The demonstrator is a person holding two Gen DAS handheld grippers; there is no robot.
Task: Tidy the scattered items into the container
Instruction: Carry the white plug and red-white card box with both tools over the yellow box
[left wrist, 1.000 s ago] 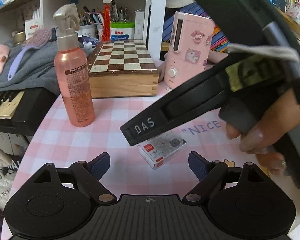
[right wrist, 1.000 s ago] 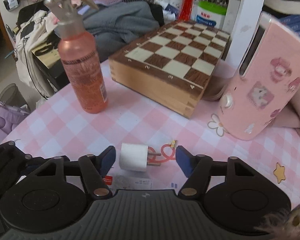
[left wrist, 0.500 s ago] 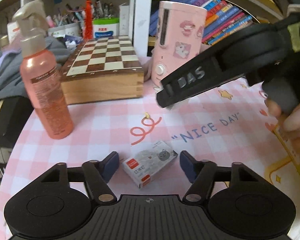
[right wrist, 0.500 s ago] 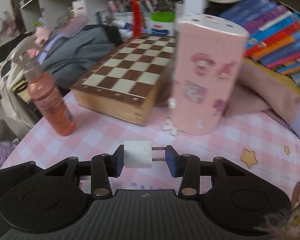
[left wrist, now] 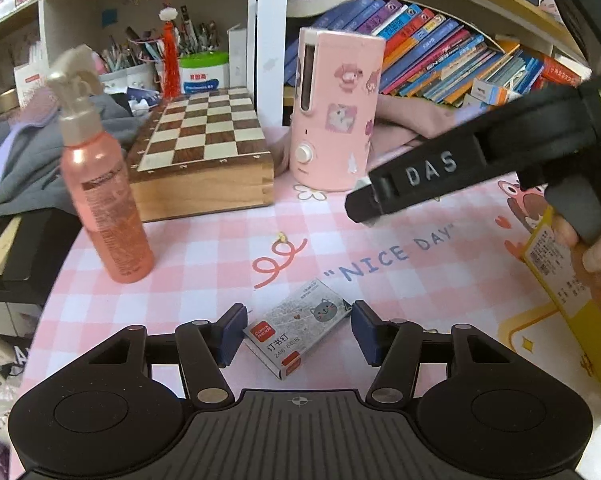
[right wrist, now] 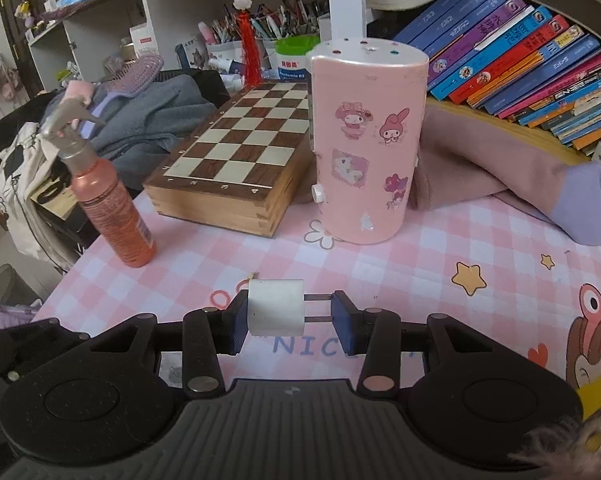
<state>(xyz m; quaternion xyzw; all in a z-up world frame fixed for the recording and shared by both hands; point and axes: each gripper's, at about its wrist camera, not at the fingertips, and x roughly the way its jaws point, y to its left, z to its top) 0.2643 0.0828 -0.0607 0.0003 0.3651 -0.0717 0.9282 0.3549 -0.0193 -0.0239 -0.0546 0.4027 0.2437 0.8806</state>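
So the right gripper point(right wrist: 291, 316) is now pinching the white plug adapter point(right wrist: 276, 307) end to end and carrying it above the mat, where a second ago it sat loose. Left gripper point(left wrist: 296, 332) is hanging spread around the staple box point(left wrist: 296, 330), not yet grabbed.

staple box point(left wrist: 299, 326) on the table mat point(left wrist: 204, 256), between left gripper point(left wrist: 298, 332) fingers | spray bottle point(left wrist: 100, 184) far left | chessboard box point(left wrist: 204, 152) behind, left of humidifier point(left wrist: 336, 116) | plug adapter point(right wrist: 276, 307) between right gripper point(right wrist: 290, 318) fingers
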